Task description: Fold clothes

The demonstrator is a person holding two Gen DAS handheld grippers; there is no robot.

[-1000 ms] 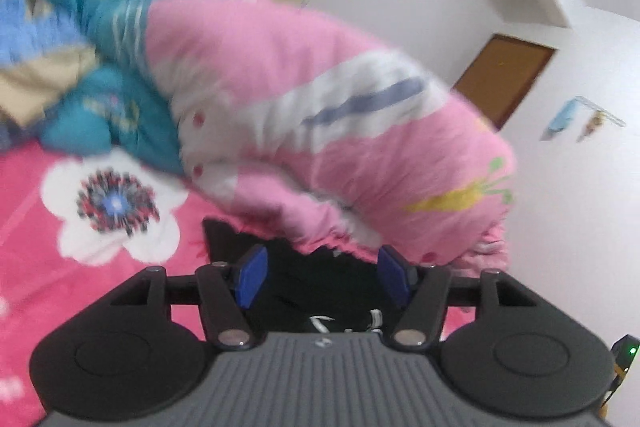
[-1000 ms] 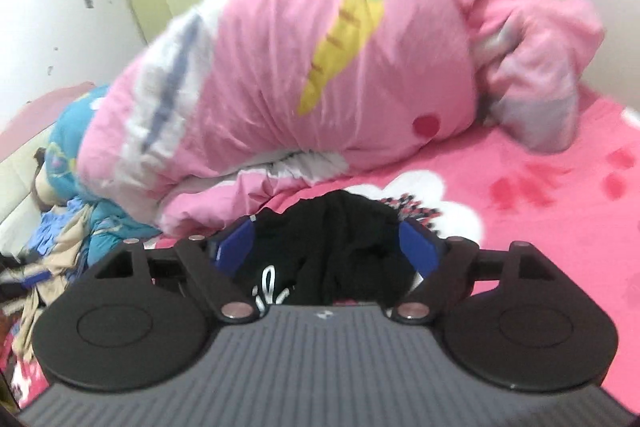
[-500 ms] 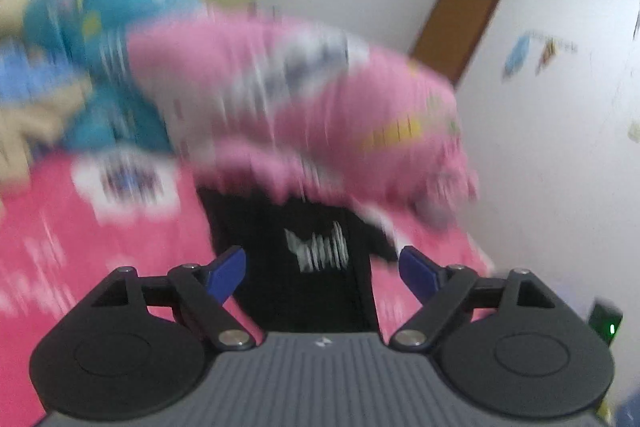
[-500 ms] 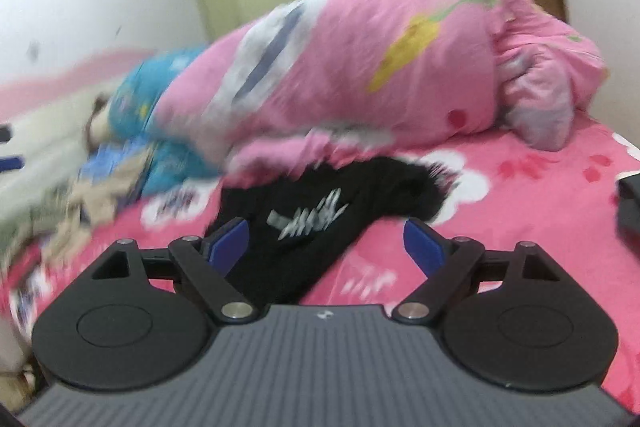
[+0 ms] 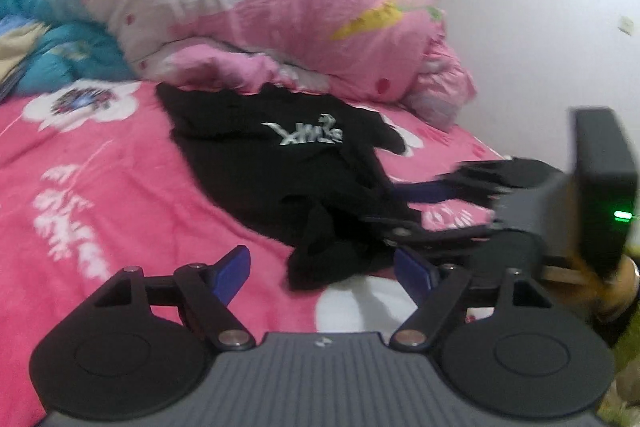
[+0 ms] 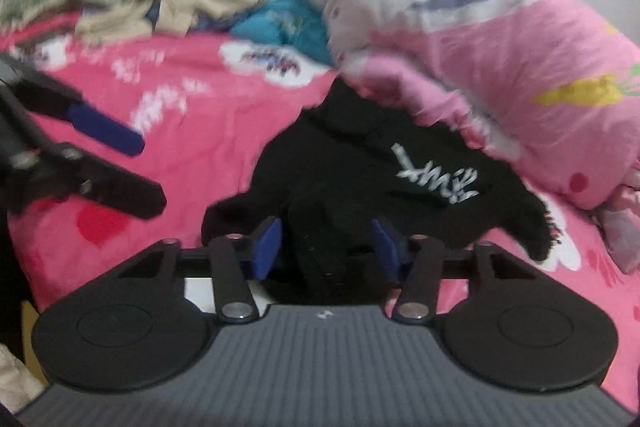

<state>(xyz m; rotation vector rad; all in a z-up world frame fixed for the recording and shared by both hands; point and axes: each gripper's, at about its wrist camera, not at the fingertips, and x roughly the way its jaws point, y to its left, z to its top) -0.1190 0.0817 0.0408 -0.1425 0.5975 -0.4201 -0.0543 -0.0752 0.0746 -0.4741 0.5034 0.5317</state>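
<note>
- The bed (image 5: 100, 163), under a pink flowered sheet, carries a black shirt (image 5: 280, 163) lying near its front edge, its long axis running back toward the pink quilt (image 5: 280, 7).
- The right claw (image 6: 326, 247) is nearer: its jaws have just been closing around the shirt's bunched near end, pads not clearly pressing.
- The left claw (image 5: 324, 269) stands apart, empty, just left of that end.
</note>
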